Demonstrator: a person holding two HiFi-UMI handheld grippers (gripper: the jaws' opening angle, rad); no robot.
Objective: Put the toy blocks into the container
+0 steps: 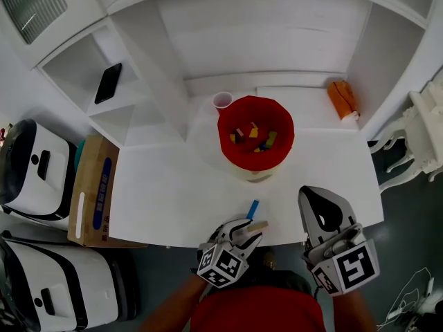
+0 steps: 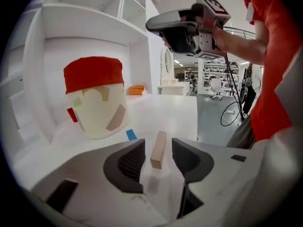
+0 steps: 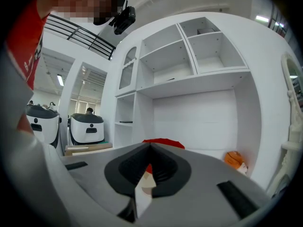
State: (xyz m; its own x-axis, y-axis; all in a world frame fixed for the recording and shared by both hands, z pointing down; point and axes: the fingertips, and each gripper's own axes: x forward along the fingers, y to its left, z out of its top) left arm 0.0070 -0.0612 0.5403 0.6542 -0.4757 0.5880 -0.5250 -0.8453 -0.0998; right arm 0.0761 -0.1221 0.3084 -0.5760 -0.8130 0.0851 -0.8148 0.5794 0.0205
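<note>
A cream container with a red liner (image 1: 282, 118) stands at the middle of the white table (image 1: 166, 192) and holds several coloured blocks. It also shows in the left gripper view (image 2: 97, 103). Near the front edge, a tan wooden block (image 1: 257, 225) (image 2: 159, 148) lies on the table between the jaws of my left gripper (image 1: 250, 232) (image 2: 158, 150). That gripper is open, with a gap on each side of the block. A blue block (image 1: 252, 209) (image 2: 131, 135) lies just beyond it. My right gripper (image 1: 317, 198) (image 3: 150, 148) hovers shut and empty at the right.
A white cup (image 1: 222, 101) stands behind the container, and an orange object (image 1: 342, 99) lies at the back right. White shelving with a black phone (image 1: 108, 83) rises on the left. A cardboard box (image 1: 93, 189) and white machines (image 1: 34, 168) sit left of the table, a white chair (image 1: 422, 137) right.
</note>
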